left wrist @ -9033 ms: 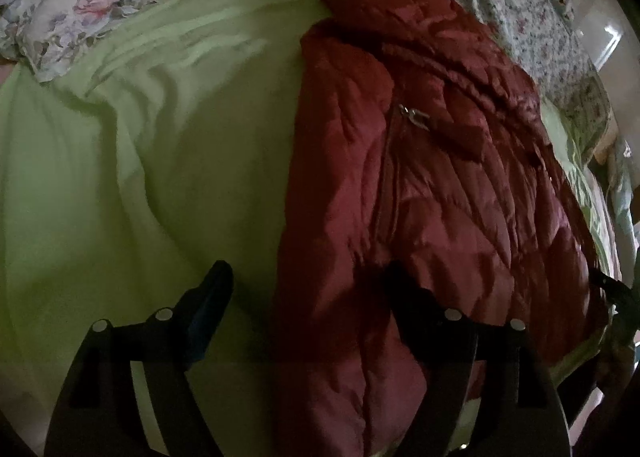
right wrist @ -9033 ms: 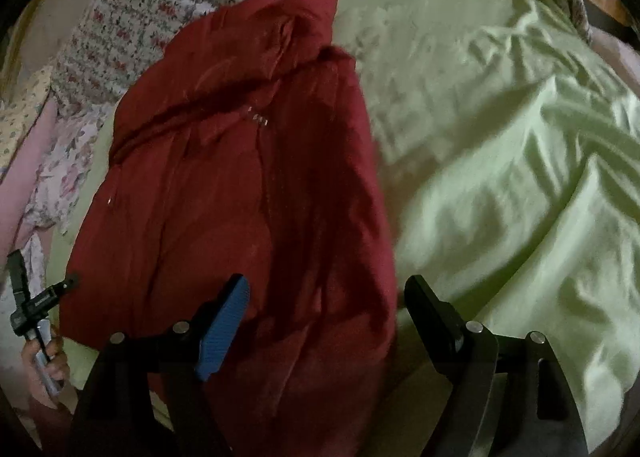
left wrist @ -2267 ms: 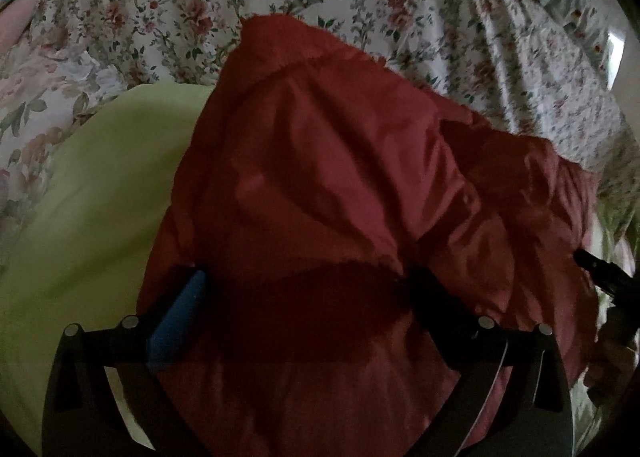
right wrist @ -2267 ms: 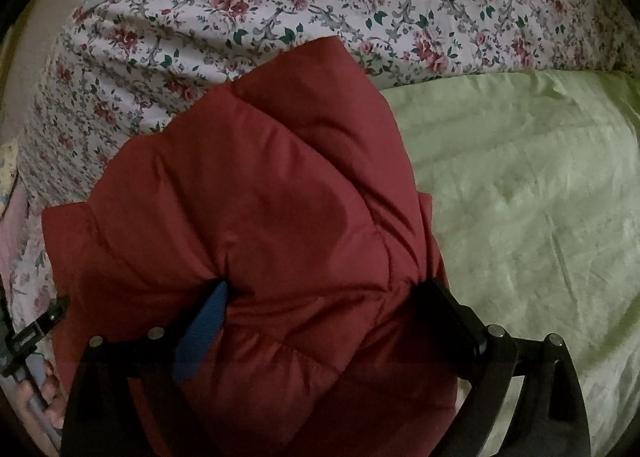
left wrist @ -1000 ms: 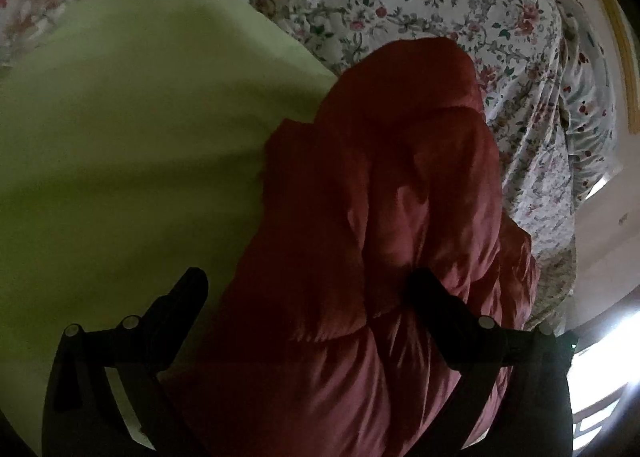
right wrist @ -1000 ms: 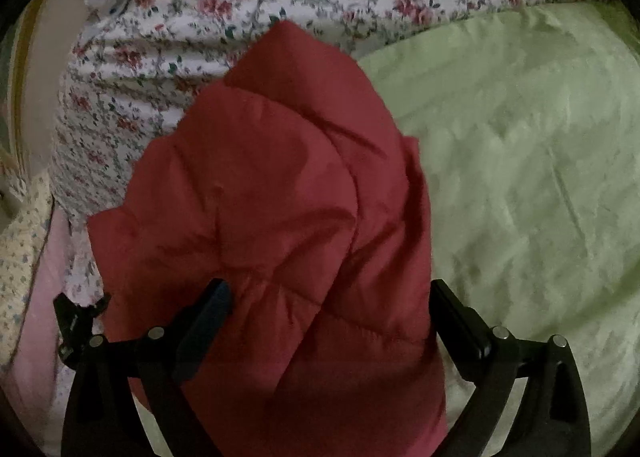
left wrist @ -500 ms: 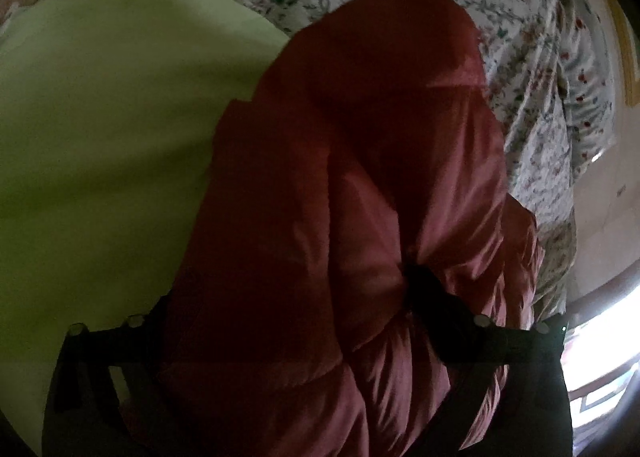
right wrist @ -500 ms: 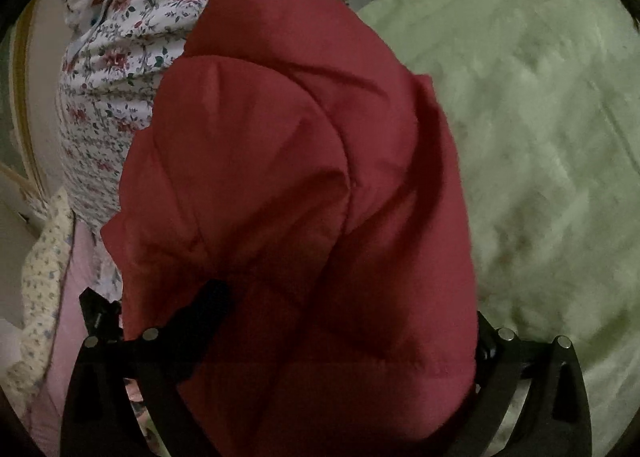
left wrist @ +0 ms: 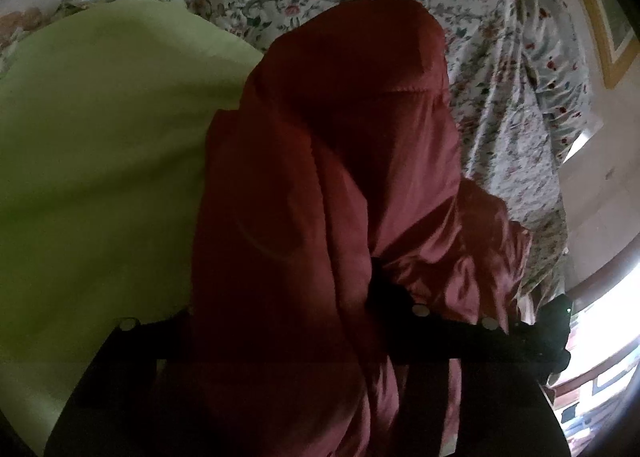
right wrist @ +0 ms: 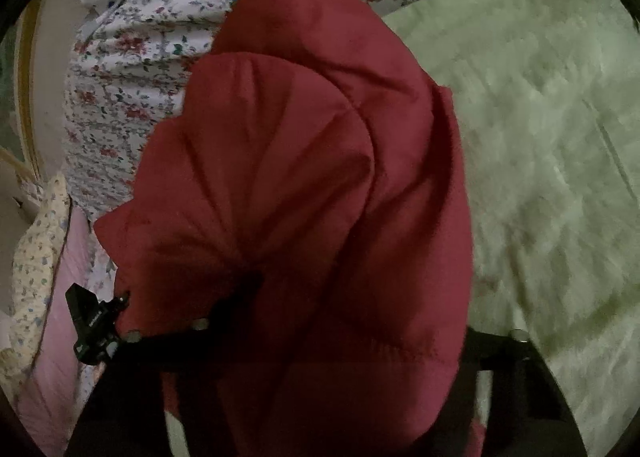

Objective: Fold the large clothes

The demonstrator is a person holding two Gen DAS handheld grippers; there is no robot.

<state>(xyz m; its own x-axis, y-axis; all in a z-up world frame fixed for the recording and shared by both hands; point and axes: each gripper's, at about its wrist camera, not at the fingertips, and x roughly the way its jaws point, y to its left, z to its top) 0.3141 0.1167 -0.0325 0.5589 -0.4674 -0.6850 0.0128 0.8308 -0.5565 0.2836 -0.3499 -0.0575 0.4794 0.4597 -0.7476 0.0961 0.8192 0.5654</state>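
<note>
A folded red puffer jacket (left wrist: 340, 137) lies bunched on a green sheet (left wrist: 100, 157) and fills the middle of both views. My left gripper (left wrist: 280, 297) is closing on its near edge. Its right finger (left wrist: 384, 289) digs into puckered fabric, and the left finger is buried under the jacket. In the right wrist view the jacket (right wrist: 300, 157) bulges between the jaws of my right gripper (right wrist: 360, 309), which is also closing. Creases fan out from its left finger (right wrist: 248, 289), and cloth hides its right fingertip.
Floral bedding (left wrist: 500, 57) lies behind the jacket and runs along the far left (right wrist: 132, 57) in the right wrist view. The green sheet (right wrist: 540, 117) spreads to the right. Pink fabric (right wrist: 52, 377) lies at the left edge, and a bright window (left wrist: 608, 317) is low right.
Both pairs of jaws have narrowed from wide apart onto the jacket. The fabric now bunches and creases around the fingers and fills more of each view.
</note>
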